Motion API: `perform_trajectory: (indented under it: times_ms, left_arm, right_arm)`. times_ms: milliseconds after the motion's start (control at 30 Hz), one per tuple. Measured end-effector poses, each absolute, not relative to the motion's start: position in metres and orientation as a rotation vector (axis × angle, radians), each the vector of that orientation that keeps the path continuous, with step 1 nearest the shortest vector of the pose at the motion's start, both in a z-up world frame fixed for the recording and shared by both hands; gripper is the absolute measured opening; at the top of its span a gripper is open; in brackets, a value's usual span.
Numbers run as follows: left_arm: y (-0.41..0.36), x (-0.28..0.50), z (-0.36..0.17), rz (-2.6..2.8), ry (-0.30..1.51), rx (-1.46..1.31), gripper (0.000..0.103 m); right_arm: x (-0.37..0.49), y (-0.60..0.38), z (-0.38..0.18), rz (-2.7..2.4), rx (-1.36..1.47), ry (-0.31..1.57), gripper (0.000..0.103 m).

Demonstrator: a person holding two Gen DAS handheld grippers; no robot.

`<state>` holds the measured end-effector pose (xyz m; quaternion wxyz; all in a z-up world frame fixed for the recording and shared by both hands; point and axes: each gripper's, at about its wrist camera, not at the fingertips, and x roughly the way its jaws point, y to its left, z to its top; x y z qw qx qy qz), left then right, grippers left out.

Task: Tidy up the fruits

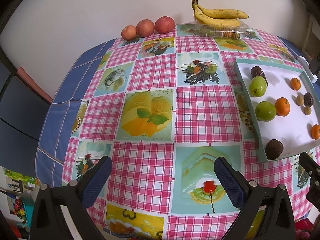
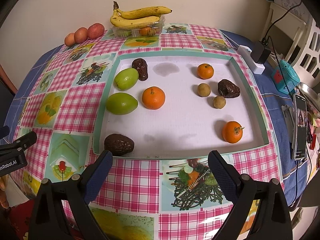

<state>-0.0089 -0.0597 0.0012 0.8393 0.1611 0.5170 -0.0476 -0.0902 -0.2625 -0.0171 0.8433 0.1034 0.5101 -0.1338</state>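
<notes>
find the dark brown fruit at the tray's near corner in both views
Left wrist: the dark brown fruit sits at lower right, in the white tray's nearest corner.
Right wrist: the same fruit sits lower left of centre, just beyond the right claw's left finger.
Shared landmark: the bananas against the back wall.

Readable only as white lettering "nRobot.AI", cut off at the frame edge, on the black left claw body.
</notes>
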Motion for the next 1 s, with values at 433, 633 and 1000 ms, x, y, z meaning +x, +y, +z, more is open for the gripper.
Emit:
perform_trajectory:
  times_ms: [433, 633, 1000]
  left_arm:
    - [-0.0581, -0.0083, -0.0009, -0.102, 1.099, 0.349, 0.103]
    - [-0.0587, -0.0079, -0.0016, -0.101, 1.100, 0.352, 0.103]
    - [-0.0572, -0.0061, -0.0030, -0.104, 1.103, 0.362, 0.103]
  right_arm:
    - [-0.0901, -0.2616, -0.0172, -0.284, 0.219, 1.077, 0.096]
    - [-0.0899, -0.2609, -0.0172, -0.286, 0.220, 1.077, 0.096]
    - [-0.0898, -0.2608, -0.0175, -0.283, 0.216, 1.078, 0.096]
